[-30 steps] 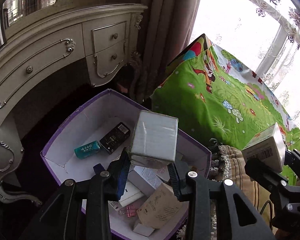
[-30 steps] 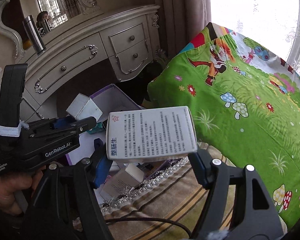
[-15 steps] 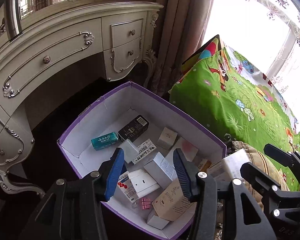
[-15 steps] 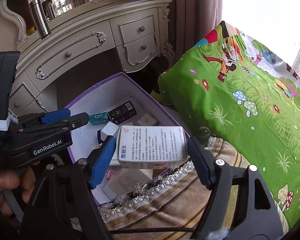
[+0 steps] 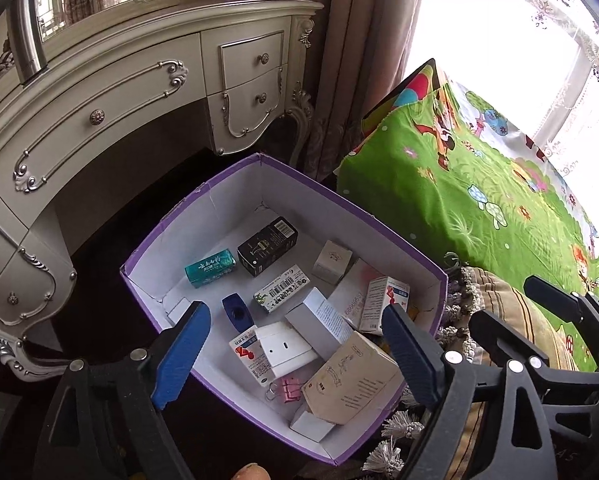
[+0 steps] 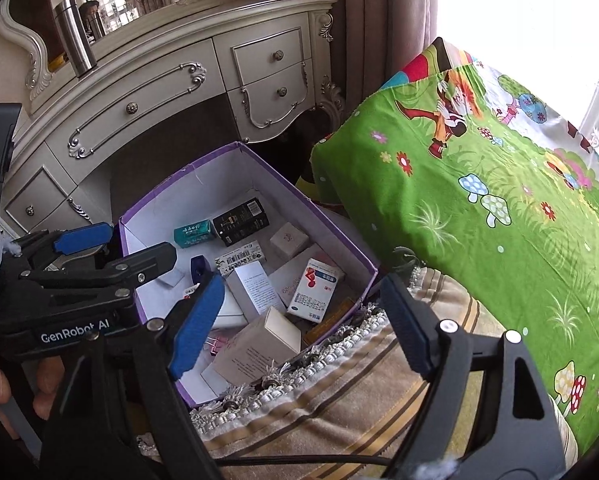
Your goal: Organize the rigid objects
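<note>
Nearest the lens, the left gripper (image 5: 295, 344) stands wide, its blue-padded jaws having just been opening, with nothing between them. It hangs over the near end of the purple-rimmed white cardboard box (image 5: 403, 240), a position consistent with a release into it.

The right gripper (image 6: 299, 312) is likewise wide and empty, its jaws also having just been opening. It is poised above the tasselled striped beige cloth (image 6: 359, 384) at the box's near edge.

Inside the box lie the sorted goods:
- a tan printed carton (image 5: 353, 380) and a pink binder clip (image 5: 285, 388) at the near end;
- a red-and-white medicine packet (image 6: 315, 290) leaning mid-box;
- a teal carton (image 5: 210, 267) and a black carton (image 5: 267, 246) at the far end.

The box sits on the floor between the bed's green cartoon sheet (image 6: 479, 200) and the cream carved dresser (image 5: 139, 92), presumably within reach of both hands.
</note>
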`<act>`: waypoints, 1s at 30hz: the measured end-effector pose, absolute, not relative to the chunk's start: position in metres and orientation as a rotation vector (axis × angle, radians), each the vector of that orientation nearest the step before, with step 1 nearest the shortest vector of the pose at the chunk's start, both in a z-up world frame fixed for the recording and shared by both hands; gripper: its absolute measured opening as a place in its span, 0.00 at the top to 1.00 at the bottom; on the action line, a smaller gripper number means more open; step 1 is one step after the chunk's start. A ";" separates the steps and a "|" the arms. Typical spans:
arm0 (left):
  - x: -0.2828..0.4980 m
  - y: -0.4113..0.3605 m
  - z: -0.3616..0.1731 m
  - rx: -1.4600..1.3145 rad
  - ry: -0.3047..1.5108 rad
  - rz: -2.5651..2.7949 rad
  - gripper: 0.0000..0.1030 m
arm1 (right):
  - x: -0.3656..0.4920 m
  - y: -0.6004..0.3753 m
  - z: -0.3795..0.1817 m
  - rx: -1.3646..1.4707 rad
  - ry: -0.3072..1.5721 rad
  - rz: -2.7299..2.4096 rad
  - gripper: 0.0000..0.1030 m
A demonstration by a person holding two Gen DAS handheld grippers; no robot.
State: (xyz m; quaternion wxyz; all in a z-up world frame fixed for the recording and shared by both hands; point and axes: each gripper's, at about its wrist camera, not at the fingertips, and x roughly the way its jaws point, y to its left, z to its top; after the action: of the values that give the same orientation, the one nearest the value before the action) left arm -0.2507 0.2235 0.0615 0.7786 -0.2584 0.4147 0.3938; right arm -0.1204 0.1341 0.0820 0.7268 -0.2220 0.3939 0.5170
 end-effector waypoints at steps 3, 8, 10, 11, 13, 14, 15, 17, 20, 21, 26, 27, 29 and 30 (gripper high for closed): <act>-0.256 0.220 0.064 -0.548 0.900 0.865 0.14 | -0.121 0.131 0.083 -0.489 0.863 1.132 0.20; -0.263 0.215 0.065 -0.551 0.916 0.867 0.14 | -0.121 0.125 0.082 -0.475 0.878 1.125 0.20; -0.266 0.213 0.065 -0.548 0.919 0.870 0.14 | -0.121 0.124 0.081 -0.474 0.881 1.123 0.20; -0.267 0.213 0.066 -0.546 0.918 0.875 0.14 | -0.121 0.123 0.081 -0.473 0.881 1.122 0.20; -0.269 0.213 0.066 -0.547 0.916 0.881 0.14 | -0.122 0.122 0.081 -0.472 0.882 1.120 0.20; -0.269 0.213 0.067 -0.548 0.914 0.882 0.14 | -0.122 0.122 0.081 -0.474 0.883 1.120 0.20; -0.269 0.212 0.067 -0.545 0.913 0.884 0.14 | -0.122 0.122 0.081 -0.474 0.883 1.120 0.20; -0.270 0.212 0.069 -0.543 0.913 0.885 0.14 | -0.122 0.122 0.080 -0.473 0.884 1.117 0.20; -0.269 0.213 0.069 -0.545 0.915 0.888 0.14 | -0.121 0.121 0.080 -0.471 0.886 1.115 0.20; -0.269 0.213 0.069 -0.546 0.915 0.887 0.14 | -0.121 0.120 0.081 -0.471 0.885 1.114 0.20; -0.268 0.213 0.068 -0.546 0.920 0.887 0.14 | -0.121 0.121 0.081 -0.474 0.885 1.114 0.20; -0.269 0.213 0.068 -0.546 0.920 0.885 0.14 | -0.121 0.121 0.081 -0.475 0.886 1.114 0.20; -0.268 0.213 0.068 -0.546 0.921 0.884 0.14 | -0.121 0.121 0.081 -0.474 0.885 1.114 0.20; -0.268 0.213 0.068 -0.543 0.921 0.886 0.14 | -0.121 0.121 0.081 -0.474 0.885 1.113 0.20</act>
State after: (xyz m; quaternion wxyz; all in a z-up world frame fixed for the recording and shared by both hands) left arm -0.2683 0.2128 0.0680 0.7684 -0.2504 0.4245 0.4081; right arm -0.1209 0.1210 0.0806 0.7319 -0.2152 0.4024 0.5060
